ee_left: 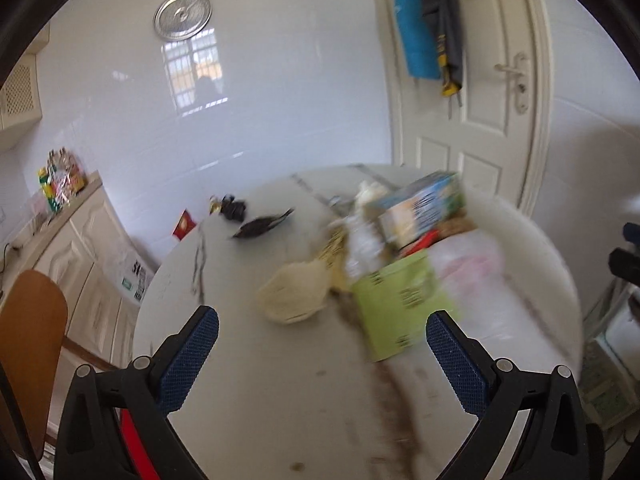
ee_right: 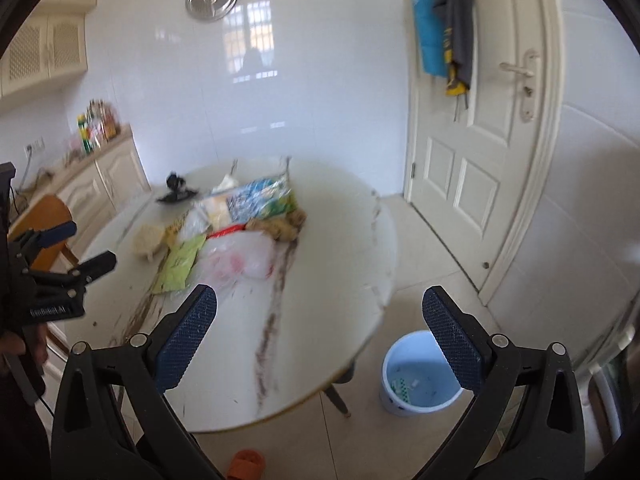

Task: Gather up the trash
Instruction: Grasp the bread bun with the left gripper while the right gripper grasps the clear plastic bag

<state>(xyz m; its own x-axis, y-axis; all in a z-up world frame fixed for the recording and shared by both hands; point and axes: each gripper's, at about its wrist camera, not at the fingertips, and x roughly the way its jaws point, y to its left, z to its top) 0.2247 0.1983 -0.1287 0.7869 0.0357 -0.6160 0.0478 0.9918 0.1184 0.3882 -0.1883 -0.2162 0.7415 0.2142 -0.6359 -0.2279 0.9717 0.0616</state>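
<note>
A pile of trash lies on the round white table [ee_left: 280, 400]: a green carton [ee_left: 400, 304], a cream crumpled wad [ee_left: 294, 296], a clear plastic bag [ee_left: 480, 276], a blue printed box [ee_left: 424, 204] and a clear bottle [ee_left: 362, 244]. My left gripper [ee_left: 322, 356] is open and empty over the table, short of the wad and carton. In the right wrist view the pile shows as the green carton [ee_right: 180, 264], plastic bag [ee_right: 244, 256] and blue package [ee_right: 260, 198]. My right gripper [ee_right: 320, 336] is open and empty above the table's near edge. A light blue bin [ee_right: 420, 372] stands on the floor.
A black object [ee_left: 260, 224] lies at the table's far side. A wooden chair [ee_left: 28, 352] stands at the left by cream cabinets [ee_left: 80, 252]. A white door [ee_right: 480, 160] with hanging clothes is at the right. An orange slipper [ee_right: 246, 464] lies on the floor.
</note>
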